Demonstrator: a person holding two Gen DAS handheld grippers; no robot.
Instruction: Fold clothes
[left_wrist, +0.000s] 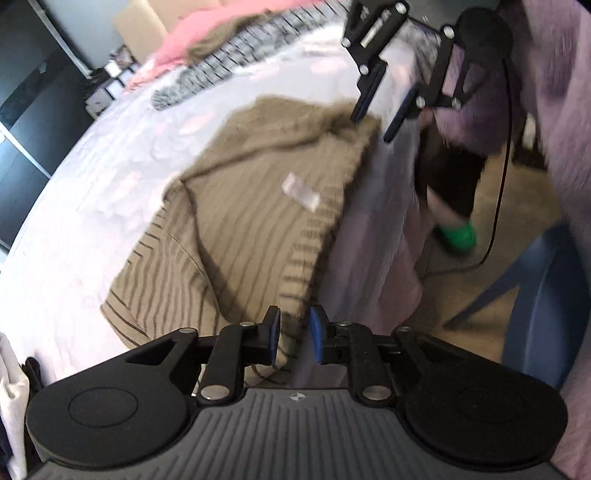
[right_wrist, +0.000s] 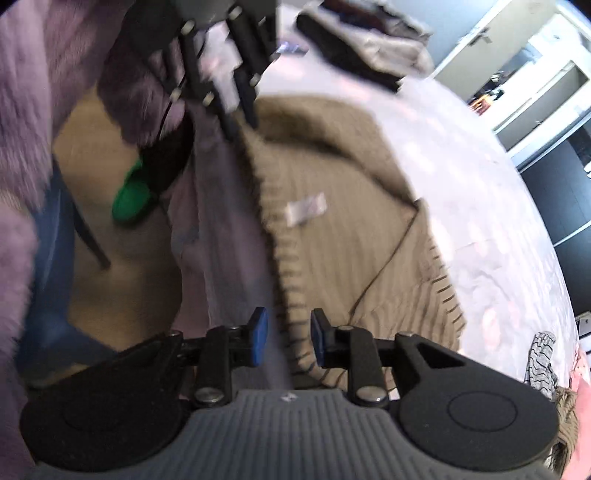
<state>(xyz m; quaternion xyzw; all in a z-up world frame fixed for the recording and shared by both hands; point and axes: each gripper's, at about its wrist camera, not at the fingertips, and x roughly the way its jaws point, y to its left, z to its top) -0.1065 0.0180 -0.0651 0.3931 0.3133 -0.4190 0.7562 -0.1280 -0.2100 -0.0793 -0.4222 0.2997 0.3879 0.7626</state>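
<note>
Tan knit sweater (left_wrist: 258, 206) hem lies between both slightly parted grippers, left gripper (left_wrist: 294, 334) and right gripper (right_wrist: 289, 334), ungripped.

Left wrist view: looks down, close, along the tan ribbed knit sweater (left_wrist: 258, 206) toward 12 o'clock.
Right wrist view: looks down, close, from the other end of the sweater's hem.
Both views share: the sweater, its small white label (right_wrist: 306, 208), the pale bed cover (right_wrist: 480, 192).
</note>
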